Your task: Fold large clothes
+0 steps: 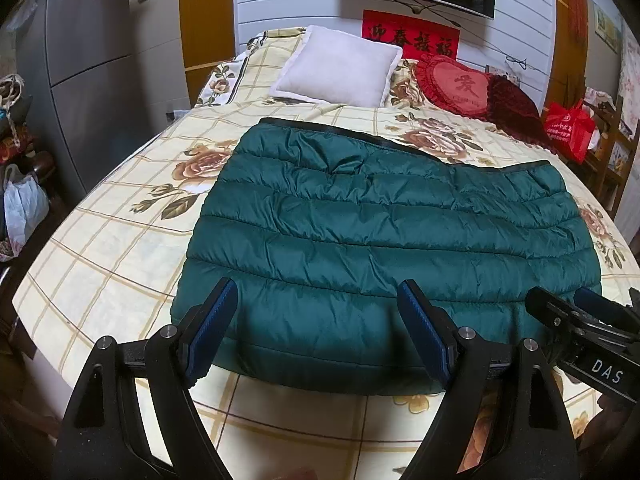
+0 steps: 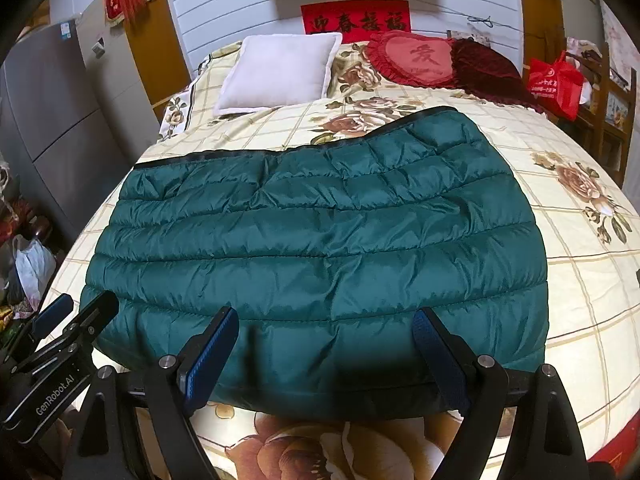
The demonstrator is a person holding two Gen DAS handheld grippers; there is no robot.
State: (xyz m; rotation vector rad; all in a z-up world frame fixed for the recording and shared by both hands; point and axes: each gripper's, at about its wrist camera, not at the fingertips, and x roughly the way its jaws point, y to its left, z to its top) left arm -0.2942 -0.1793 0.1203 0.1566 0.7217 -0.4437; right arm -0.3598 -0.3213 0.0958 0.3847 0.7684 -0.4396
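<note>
A dark green quilted down jacket (image 1: 384,232) lies folded into a wide flat rectangle on the bed; it also shows in the right wrist view (image 2: 320,248). My left gripper (image 1: 316,296) is open and empty, hovering over the jacket's near left edge. My right gripper (image 2: 324,328) is open and empty over the near edge, further right. The right gripper shows at the right of the left wrist view (image 1: 576,312), and the left gripper at the left of the right wrist view (image 2: 76,316).
The bed (image 1: 100,264) has a cream floral checked sheet. A white pillow (image 1: 340,68) and a red heart cushion (image 1: 460,84) lie at its head. A red bag (image 1: 568,128) stands at the right, a white bag (image 1: 24,208) on the floor at left.
</note>
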